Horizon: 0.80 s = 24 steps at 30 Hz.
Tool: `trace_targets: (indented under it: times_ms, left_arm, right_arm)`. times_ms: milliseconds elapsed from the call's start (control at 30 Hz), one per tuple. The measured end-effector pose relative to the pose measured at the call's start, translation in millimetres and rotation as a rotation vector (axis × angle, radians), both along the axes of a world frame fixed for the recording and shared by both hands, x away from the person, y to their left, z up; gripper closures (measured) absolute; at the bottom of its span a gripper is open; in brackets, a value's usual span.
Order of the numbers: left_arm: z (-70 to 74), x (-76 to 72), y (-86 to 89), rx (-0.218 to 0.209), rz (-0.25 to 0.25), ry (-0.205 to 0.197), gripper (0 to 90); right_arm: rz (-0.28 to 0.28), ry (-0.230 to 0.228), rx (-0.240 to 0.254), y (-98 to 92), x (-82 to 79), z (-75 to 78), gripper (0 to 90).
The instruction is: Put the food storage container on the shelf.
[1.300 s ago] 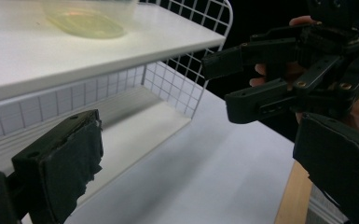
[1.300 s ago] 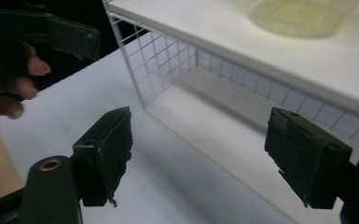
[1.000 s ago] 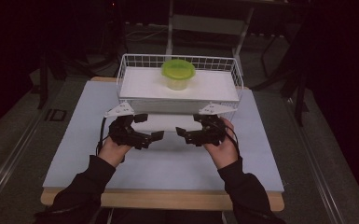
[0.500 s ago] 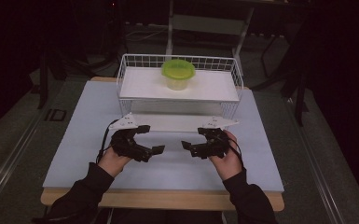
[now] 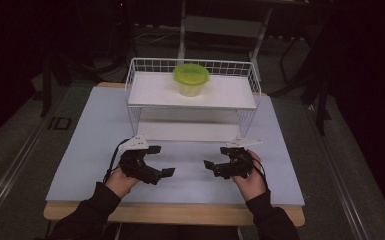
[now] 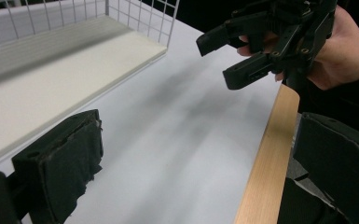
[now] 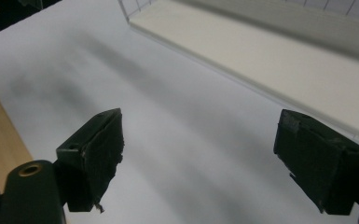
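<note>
Now that both hands have drawn back from the rack [image 5: 190, 107] toward the near edge of the desk [image 5: 80, 145], the placing looks finished: the tub [image 5: 191, 80] with its green lid sits alone on the rack's upper shelf, well apart from either claw. A second ago the claws were up by the rack's front; now they hover low over bare desk, tips turned toward each other. Going from the left, the left claw [image 5: 161, 164] is spread wide with nothing between its pads [image 6: 70, 158], touching nothing I can make out. The right claw [image 5: 214, 166] is likewise spread and empty, its pads [image 7: 98, 154] over plain white surface. I'd judge this a retreat after release, with little left to do.
</note>
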State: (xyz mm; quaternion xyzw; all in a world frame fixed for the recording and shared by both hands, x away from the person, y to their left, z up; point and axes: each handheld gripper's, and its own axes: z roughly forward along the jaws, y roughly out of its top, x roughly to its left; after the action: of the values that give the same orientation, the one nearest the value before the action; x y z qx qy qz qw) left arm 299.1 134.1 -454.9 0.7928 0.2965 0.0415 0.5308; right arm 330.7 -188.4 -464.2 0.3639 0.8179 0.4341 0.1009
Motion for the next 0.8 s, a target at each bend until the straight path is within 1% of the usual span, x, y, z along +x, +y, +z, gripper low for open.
trace_targets:
  times_ms: [33, 67, 133, 200, 333, 500, 667, 700, 800]
  left_arm:
    - [-2.2, -0.6, 0.6, -0.001, -0.005, 0.001, 2.5]
    - [-4.2, -1.3, 1.7, 0.001, -0.009, -0.006, 2.5]
    - [-7.3, -2.6, 3.6, 0.002, -0.013, -0.009, 2.5]
    - [-10.1, -3.5, 5.6, 0.011, -0.010, -0.002, 2.5]
    - [-15.4, -6.7, 9.4, 0.016, -0.013, 0.002, 2.5]
    - [-21.9, -9.7, 14.5, 0.005, -0.008, 0.020, 2.5]
    - [-23.3, -13.8, 19.3, 0.002, -0.005, 0.020, 2.5]
    - [-23.4, -14.7, 20.4, 0.007, -0.005, 0.018, 2.5]
    - [-22.8, -17.1, 23.1, 0.002, -0.001, 0.022, 2.5]
  right_arm:
    - [0.003, 0.007, -0.005, -1.3, -0.9, -1.7, 15.7]
    - [0.003, 0.004, -0.012, -2.6, -2.0, -3.3, 15.7]
    - [0.009, 0.013, -0.008, -5.7, -4.3, -6.0, 15.1]
    - [0.006, 0.013, -0.014, -8.9, -7.5, -7.4, 15.0]
    - [0.006, 0.022, 0.010, -17.4, -14.6, -8.2, 14.9]
    - [0.010, 0.028, 0.002, -26.0, -23.2, -10.9, 14.7]
    - [0.005, 0.031, 0.009, -33.7, -29.3, -12.0, 14.7]
    - [0.003, 0.028, 0.006, -35.0, -30.3, -12.5, 14.7]
    - [0.000, 0.019, -0.012, -39.0, -33.4, -13.8, 14.6]
